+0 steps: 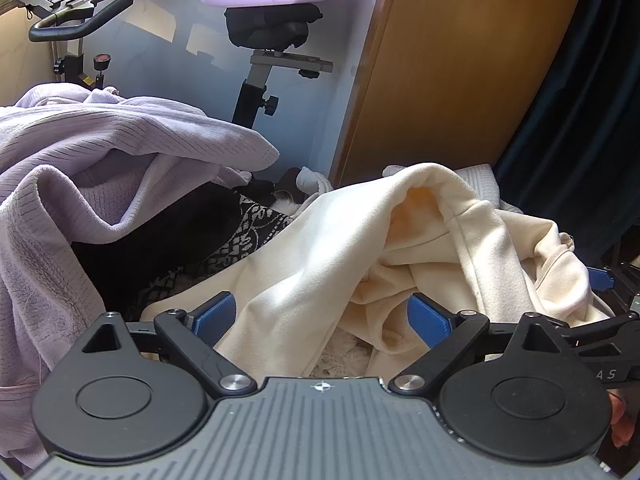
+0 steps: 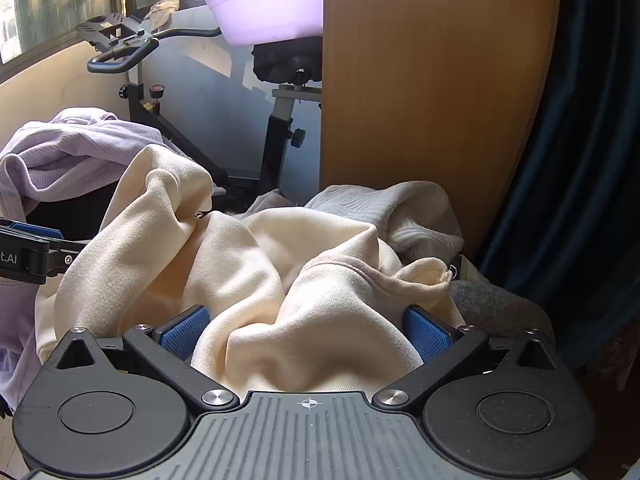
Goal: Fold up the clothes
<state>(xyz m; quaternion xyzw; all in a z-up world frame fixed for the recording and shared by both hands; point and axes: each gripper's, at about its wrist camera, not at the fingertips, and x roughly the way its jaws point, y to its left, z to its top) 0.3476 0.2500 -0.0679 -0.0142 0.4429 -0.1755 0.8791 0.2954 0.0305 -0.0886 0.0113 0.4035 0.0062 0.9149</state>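
Observation:
A crumpled cream garment [image 1: 320, 240] [image 2: 240, 264] lies heaped over a pile of clothes. My left gripper [image 1: 322, 316] is open, its blue pads [image 1: 214, 316] spread wide with a fold of the cream cloth lying loosely between them. My right gripper [image 2: 306, 336] is open too, and a thick bunch of the same garment fills the gap between its blue pads [image 2: 428, 336]. Each gripper shows at the edge of the other's view, on opposite sides of the garment. What lies beneath the cream cloth is hidden.
A lilac fleece garment [image 1: 100, 148] [image 2: 72, 148] is piled at the left over black patterned cloth [image 1: 240, 236]. White quilted cloth [image 2: 408, 208] and grey cloth [image 2: 488, 304] lie at the right. Behind stand an exercise bike [image 2: 280, 132], a lilac basin [image 2: 268, 4], a wooden panel [image 2: 420, 80] and a dark curtain [image 2: 592, 160].

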